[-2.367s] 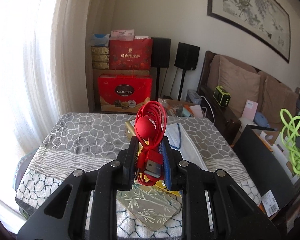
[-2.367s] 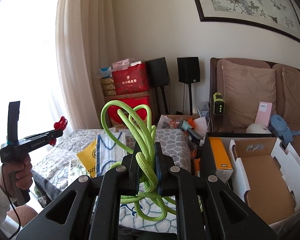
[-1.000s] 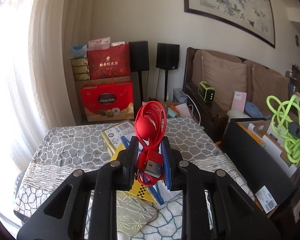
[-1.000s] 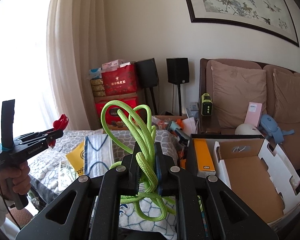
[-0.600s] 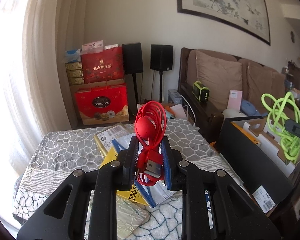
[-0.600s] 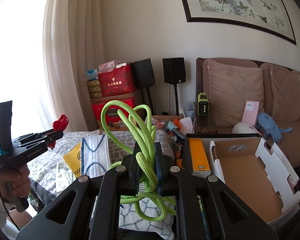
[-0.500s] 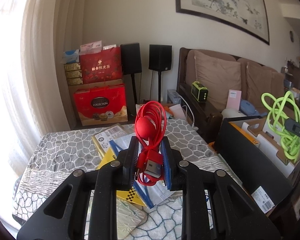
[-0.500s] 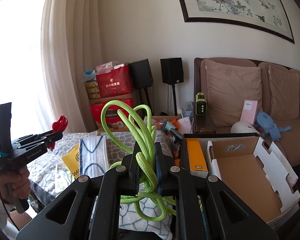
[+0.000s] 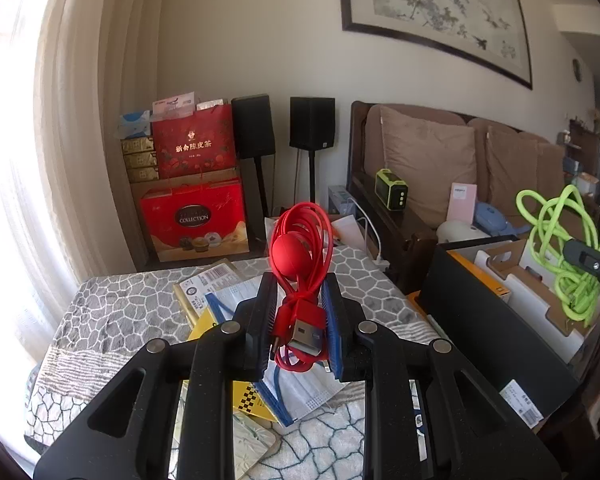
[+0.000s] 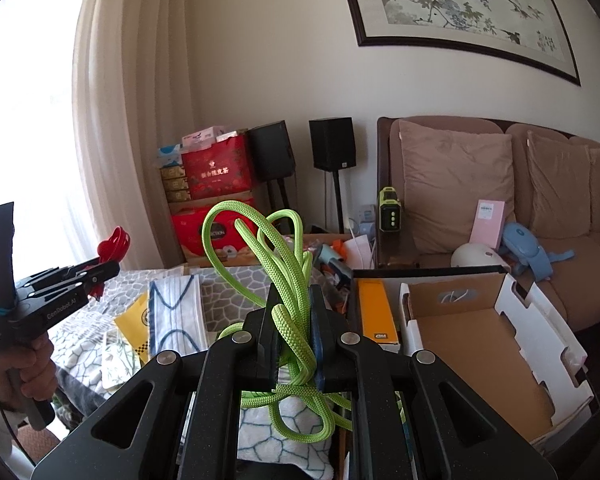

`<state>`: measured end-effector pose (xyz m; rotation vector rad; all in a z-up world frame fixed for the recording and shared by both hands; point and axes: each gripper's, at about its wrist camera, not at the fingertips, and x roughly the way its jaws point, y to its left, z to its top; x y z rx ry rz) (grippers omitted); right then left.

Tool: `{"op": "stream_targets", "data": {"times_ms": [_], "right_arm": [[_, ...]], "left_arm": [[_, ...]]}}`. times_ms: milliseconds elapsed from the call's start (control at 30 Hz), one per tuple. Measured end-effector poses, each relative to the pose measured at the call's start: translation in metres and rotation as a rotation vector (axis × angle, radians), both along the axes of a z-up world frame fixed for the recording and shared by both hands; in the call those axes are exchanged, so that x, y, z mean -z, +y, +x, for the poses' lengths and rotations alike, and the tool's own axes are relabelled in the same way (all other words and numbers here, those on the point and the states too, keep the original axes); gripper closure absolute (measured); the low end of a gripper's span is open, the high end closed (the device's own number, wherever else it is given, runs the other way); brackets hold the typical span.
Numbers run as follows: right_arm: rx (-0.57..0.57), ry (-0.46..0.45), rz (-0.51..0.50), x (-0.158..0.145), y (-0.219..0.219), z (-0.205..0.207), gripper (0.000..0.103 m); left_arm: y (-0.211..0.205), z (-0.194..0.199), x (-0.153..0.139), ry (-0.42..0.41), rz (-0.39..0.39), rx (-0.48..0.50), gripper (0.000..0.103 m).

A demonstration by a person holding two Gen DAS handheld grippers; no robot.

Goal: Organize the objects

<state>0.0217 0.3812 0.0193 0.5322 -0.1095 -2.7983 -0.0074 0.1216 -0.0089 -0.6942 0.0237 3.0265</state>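
Sofa (image 10: 500,184) with brown cushions runs along the far right wall, a framed painting (image 10: 460,4) above it

The surface (image 9: 116,312), under a grey stone-pattern cloth, sits left and near; flat packets and a face mask (image 10: 174,316) lie on it

An open cardboard box (image 10: 480,344) stands right of the surface, just below your right gripper (image 10: 294,320)

Your left gripper (image 9: 300,312) hangs over the surface, jaws clamped on a coiled red cable (image 9: 300,248); its USB plug points back toward you

Your right gripper's jaws are clamped on a bundle of green rope (image 10: 268,248), loops standing up, tail hanging beneath

Your left hand (image 10: 24,372) shows at the far left of the right-wrist view
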Motion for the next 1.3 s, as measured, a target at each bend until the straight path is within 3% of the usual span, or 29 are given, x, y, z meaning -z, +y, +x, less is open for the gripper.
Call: {"op": "stream_targets", "data": {"times_ms": [1300], "right_arm": [[0.046,0.000,-0.018,-0.003,0.024,-0.002,0.092]], "left_arm": [[0.020,-0.004,-0.007,0.005,0.019,0.052,0.082]]}}
